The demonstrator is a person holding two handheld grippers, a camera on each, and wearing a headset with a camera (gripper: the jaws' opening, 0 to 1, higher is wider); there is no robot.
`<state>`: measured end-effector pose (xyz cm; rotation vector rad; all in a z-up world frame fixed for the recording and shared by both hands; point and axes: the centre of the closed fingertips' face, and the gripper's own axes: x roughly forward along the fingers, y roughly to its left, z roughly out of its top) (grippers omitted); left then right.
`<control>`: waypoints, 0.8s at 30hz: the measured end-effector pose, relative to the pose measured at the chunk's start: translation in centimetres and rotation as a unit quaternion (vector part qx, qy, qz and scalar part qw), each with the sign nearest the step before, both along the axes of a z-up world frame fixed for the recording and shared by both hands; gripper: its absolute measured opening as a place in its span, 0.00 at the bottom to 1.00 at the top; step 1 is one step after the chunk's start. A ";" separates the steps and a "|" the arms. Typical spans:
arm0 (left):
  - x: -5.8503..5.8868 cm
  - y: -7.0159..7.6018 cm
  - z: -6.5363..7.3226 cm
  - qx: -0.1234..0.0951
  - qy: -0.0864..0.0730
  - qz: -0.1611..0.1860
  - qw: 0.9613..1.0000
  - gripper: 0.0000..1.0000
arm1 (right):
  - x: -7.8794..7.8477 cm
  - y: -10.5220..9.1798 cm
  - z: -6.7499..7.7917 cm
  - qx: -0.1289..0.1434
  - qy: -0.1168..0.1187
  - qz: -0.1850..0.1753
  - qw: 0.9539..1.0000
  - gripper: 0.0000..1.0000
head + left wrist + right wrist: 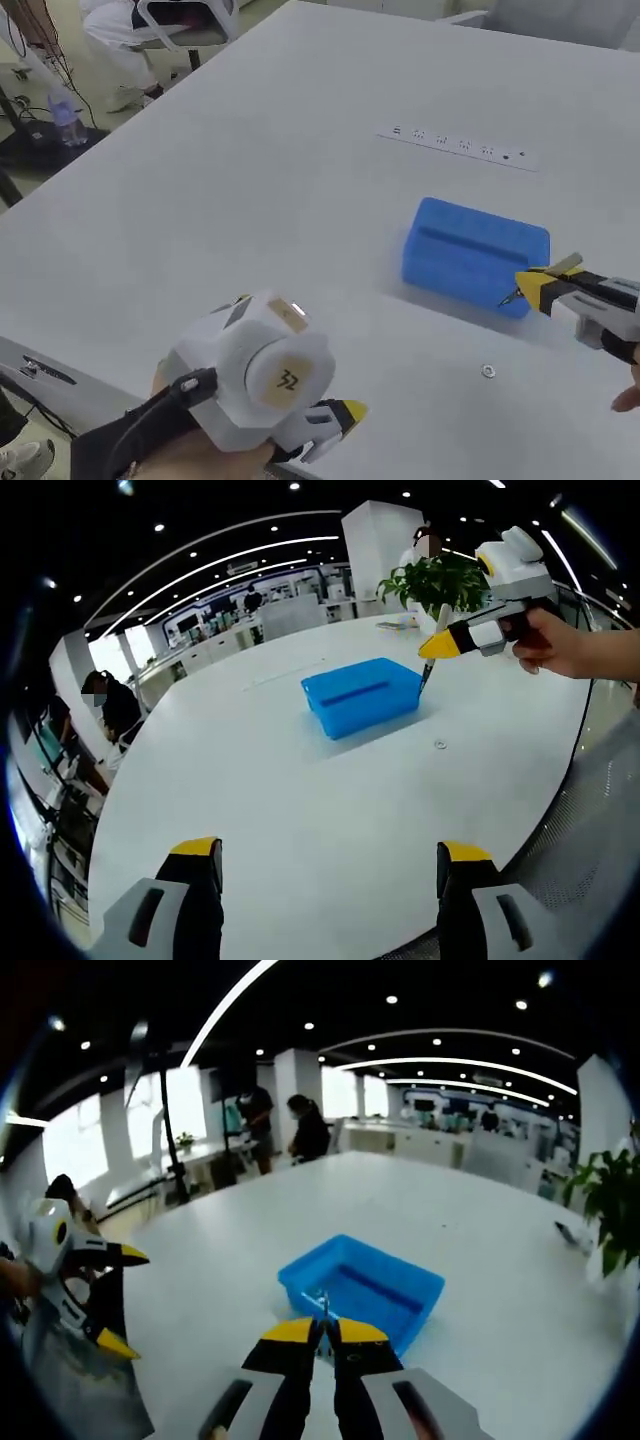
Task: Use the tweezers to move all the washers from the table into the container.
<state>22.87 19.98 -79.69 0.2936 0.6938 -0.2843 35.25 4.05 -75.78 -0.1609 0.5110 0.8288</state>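
We see right hand-held gripper (pixel 322 1335) clamped on tweezers (pixel 323 1306): long axis up-frame, tips pointing at blue container (pixel 415 1305). Left hand-held gripper (pixel 330 865) jaws apart. Washer (pixel 487 371) flat on surface (pixel 250 200), lower right.

Left gripper (pixel 338 418): low and close to the body, held in a hand (pixel 205 458) with a black strap across it. Its 2 yellow-tipped jaws stand wide apart and point forward.

Right gripper (pixel 535 287): further out on the right, nose tipped slightly down. Its 2 jaws are pressed together on the tweezers (pixel 323 1306). Bare right hand (pixel 560 645) wraps the grip from behind.
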 end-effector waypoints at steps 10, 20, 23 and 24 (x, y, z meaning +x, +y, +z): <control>-0.1 0.0 -0.2 0.003 0.005 -0.001 1.000 0.90 | -2.3 0.0 -2.0 -0.017 0.024 0.004 1.000 0.03; -0.1 0.1 -0.2 0.004 0.005 0.000 1.000 0.90 | -3.3 -0.6 -3.7 -0.032 0.042 0.000 0.999 0.03; 0.0 0.0 -0.1 0.000 0.003 -0.001 1.000 0.91 | -3.3 -0.7 -3.9 -0.032 0.047 -0.002 0.998 0.03; -0.1 0.0 -0.1 0.002 0.004 -0.001 1.000 0.91 | -3.3 -0.7 -3.9 -0.034 0.046 -0.001 0.998 0.03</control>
